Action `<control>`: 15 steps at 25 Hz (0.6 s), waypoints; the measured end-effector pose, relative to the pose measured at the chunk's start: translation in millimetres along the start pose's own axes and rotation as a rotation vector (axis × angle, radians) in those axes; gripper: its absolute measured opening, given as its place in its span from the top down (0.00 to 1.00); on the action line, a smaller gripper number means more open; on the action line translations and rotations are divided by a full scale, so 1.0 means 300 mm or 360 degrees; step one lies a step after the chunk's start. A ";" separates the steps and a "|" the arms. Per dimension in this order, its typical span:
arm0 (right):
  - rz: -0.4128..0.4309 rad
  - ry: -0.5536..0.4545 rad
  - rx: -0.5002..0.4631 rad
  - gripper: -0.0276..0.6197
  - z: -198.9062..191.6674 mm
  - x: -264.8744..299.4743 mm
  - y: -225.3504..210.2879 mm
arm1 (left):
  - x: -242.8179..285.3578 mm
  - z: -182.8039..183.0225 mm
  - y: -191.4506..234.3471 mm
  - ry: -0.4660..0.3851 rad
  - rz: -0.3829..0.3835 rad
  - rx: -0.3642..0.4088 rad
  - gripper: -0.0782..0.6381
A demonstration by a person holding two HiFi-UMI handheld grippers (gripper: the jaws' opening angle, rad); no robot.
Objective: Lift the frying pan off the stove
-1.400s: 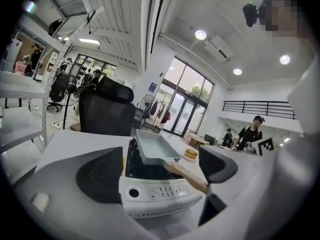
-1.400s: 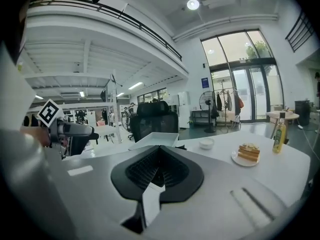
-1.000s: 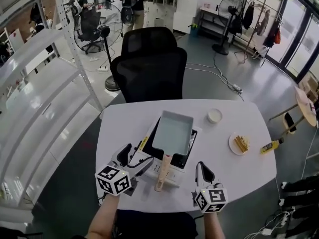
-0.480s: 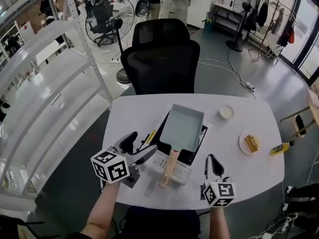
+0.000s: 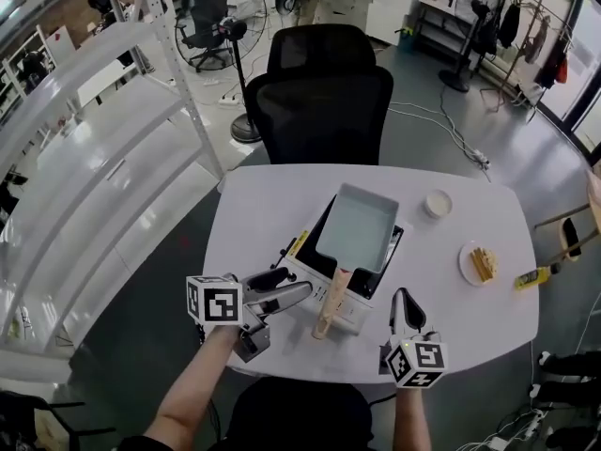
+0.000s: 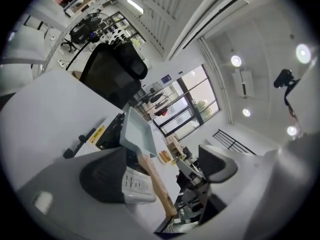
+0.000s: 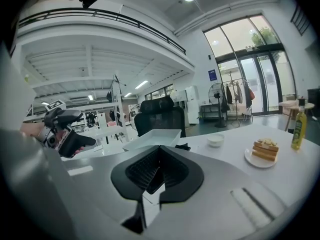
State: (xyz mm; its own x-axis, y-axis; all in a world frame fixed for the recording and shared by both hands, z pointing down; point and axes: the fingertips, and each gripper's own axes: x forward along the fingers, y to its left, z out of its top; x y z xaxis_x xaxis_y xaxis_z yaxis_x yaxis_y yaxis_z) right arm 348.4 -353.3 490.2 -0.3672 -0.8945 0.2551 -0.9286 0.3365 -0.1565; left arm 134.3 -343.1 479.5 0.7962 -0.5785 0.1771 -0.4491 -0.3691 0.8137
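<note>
The left gripper (image 5: 286,287) has swung round since half a second ago, so that it now lies nearly level and points across at the handle, while the right gripper (image 5: 402,301) has barely shifted. The pale blue-grey rectangular frying pan (image 5: 357,225) sits on the white portable stove with a black top (image 5: 353,314), in the middle of the white worktop (image 5: 263,205). Its light wooden handle (image 5: 331,303) sticks out over the stove's front edge towards the person.

The left gripper's jaws are spread wide. In the left gripper view the wooden handle (image 6: 155,181) shows in the gap between them, with neither jaw touching it. The right gripper (image 7: 157,171) has its jaws pressed together with nothing between them, and it hangs over the near edge of the worktop, right of the handle.

A small white bowl (image 5: 438,203), a white plate of toast-coloured slices (image 5: 482,263) and a yellow bottle (image 5: 535,276) stand to the right. A black office chair (image 5: 324,92) stands behind the worktop.
</note>
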 end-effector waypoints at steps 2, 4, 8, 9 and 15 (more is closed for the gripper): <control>0.0002 0.0014 0.0004 0.95 -0.015 -0.018 0.013 | -0.001 -0.054 0.011 0.0063 -0.0001 -0.0047 0.18; -0.0009 0.0031 0.0012 0.95 -0.035 -0.039 0.014 | 0.006 -0.115 0.023 0.0134 -0.0017 -0.0113 0.18; -0.0036 0.0061 0.0031 0.95 -0.071 -0.069 0.008 | 0.042 -0.214 0.020 0.0249 -0.0089 -0.0260 0.18; -0.0042 0.0066 0.0034 0.95 -0.077 -0.073 0.007 | 0.053 -0.230 0.022 0.0268 -0.0102 -0.0286 0.18; -0.0068 0.0099 0.0048 0.95 -0.107 -0.073 -0.012 | 0.151 -0.296 0.034 0.0352 -0.0197 -0.0459 0.18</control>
State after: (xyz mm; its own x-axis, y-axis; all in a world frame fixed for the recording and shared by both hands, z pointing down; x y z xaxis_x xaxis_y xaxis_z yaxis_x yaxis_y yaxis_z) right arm 358.1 -325.5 515.8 -0.3309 -0.8875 0.3206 -0.9417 0.2887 -0.1729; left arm 201.8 -308.6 545.1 0.9198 -0.3595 0.1574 -0.2367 -0.1883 0.9532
